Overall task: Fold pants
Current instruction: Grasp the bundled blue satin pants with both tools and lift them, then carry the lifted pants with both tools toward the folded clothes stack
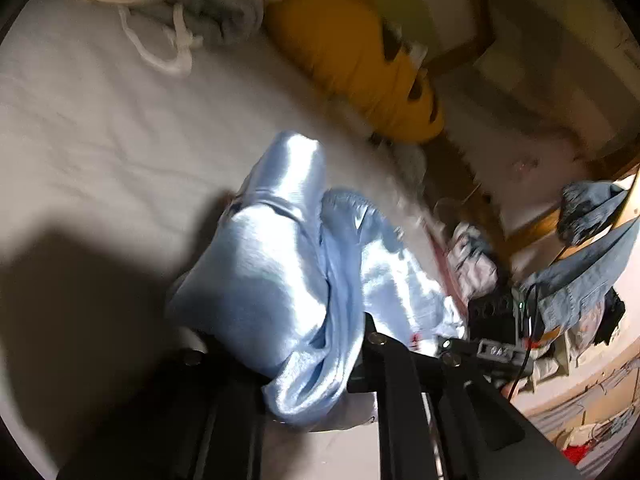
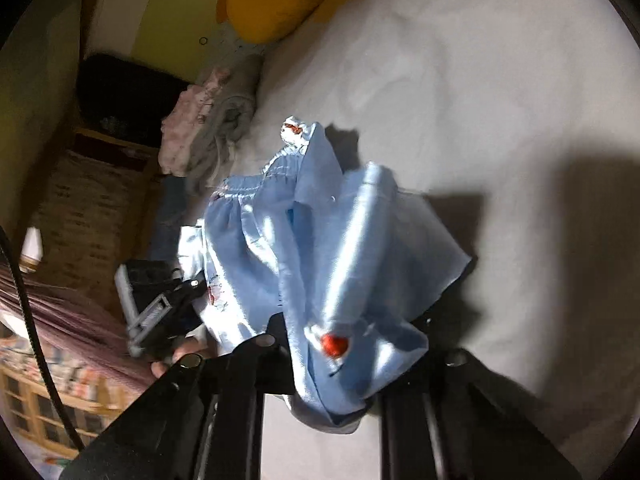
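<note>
Shiny light blue satin pants (image 1: 280, 264) hang bunched above a white bed sheet (image 1: 100, 128). My left gripper (image 1: 296, 364) is shut on a fold of the pants. In the right wrist view the same pants (image 2: 320, 248) show their elastic waistband at the upper left and a small red mark low down. My right gripper (image 2: 340, 372) is shut on another bunch of the fabric. The other gripper (image 2: 160, 304) is seen at the left, at the cloth's far edge. Both pairs of fingertips are hidden in cloth.
A yellow plush pillow (image 1: 360, 64) lies along the bed's far edge. Grey clothes with white drawstrings (image 1: 168, 8) sit at the top left. Denim garments (image 1: 580, 264) hang at the right. A pile of pink and grey clothes (image 2: 212, 120) lies by the bed's edge.
</note>
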